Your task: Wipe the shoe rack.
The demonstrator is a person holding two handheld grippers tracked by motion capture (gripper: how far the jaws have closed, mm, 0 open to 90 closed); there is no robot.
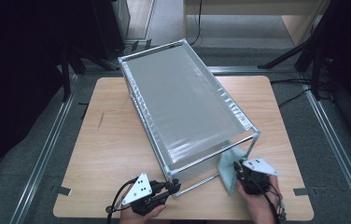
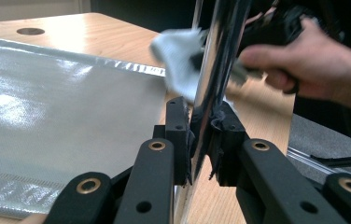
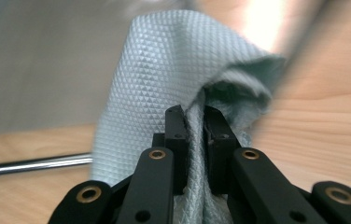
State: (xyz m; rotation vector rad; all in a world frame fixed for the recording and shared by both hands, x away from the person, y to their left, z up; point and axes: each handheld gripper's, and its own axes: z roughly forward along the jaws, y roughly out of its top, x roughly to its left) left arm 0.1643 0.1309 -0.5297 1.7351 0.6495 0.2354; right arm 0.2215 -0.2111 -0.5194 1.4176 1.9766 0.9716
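While the long chrome-tube rack [image 1: 187,109] with its silvery fabric liner lies across the wooden table [image 1: 113,140], the left gripper [image 1: 172,187] clamps its six-o'clock corner post. Left gripper view: jaws pinch that post [image 2: 215,70]. Right gripper view: jaws grip the pale-green waffle-weave cloth [image 3: 164,70], at five o'clock; wiping seems barely begun.

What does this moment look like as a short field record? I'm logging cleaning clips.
scene: wooden table with a metal-framed rack lying on it
left gripper: shut on the rack's chrome tube at the near corner
right gripper: shut on a pale blue cloth
cloth position: at the rack's near right end
work in hand: likely wiping the frame
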